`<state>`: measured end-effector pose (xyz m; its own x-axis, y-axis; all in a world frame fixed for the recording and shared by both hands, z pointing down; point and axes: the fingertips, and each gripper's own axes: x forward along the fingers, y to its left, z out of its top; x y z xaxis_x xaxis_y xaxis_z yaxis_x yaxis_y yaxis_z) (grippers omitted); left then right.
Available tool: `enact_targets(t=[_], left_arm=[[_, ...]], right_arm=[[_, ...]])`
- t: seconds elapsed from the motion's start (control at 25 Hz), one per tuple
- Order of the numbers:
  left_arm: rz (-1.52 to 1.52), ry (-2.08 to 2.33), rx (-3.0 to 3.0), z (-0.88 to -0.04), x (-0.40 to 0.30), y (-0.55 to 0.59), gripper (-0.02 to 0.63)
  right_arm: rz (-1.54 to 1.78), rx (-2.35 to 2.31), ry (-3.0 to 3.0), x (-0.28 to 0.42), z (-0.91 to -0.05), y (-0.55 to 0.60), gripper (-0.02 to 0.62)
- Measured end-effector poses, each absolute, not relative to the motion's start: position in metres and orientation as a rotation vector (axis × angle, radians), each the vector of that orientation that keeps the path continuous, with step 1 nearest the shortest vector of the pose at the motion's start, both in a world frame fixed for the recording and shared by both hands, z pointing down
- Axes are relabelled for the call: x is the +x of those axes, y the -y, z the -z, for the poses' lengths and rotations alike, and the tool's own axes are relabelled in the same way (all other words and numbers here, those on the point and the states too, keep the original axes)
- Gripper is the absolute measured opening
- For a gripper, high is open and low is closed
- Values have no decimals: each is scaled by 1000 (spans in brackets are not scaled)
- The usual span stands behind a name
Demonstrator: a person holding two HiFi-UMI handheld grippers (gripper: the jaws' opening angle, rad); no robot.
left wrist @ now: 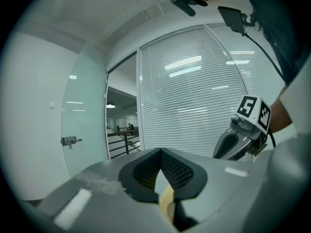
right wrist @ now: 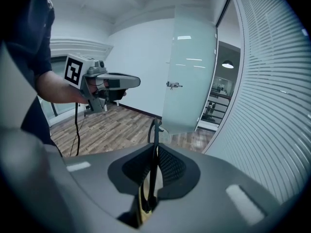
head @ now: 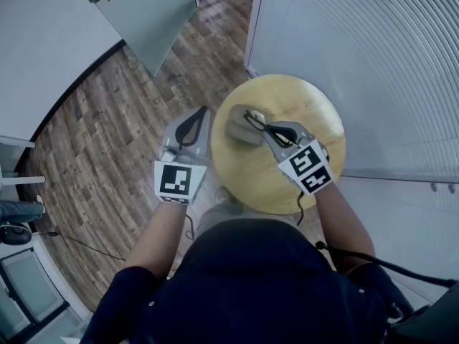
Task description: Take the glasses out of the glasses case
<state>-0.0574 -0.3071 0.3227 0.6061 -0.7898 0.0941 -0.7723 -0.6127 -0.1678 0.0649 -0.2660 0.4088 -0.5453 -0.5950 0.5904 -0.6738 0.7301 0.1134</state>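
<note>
Over a round wooden worktop (head: 315, 99), thin black glasses (right wrist: 154, 154) are clenched in the right gripper (head: 271, 132); the left gripper (head: 199, 115) is closed, empty.

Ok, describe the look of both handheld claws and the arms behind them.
The grey plastic left claw and right claw are wedge-shaped shells with black teardrop cut-outs and black textured pads. Each carries a white cube with black square markers. A thin black cable trails from the right claw. The person wears a dark navy short-sleeved top, with the forearms bare.
</note>
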Motion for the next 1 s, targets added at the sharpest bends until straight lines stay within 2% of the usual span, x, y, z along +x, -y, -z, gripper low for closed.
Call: enact_targets(t=[1.0], left_arm=[[158,-1228,-2643,-245,-33,281,6]], right_arm=[[-6,1119,2403,93,-309,244,34]])
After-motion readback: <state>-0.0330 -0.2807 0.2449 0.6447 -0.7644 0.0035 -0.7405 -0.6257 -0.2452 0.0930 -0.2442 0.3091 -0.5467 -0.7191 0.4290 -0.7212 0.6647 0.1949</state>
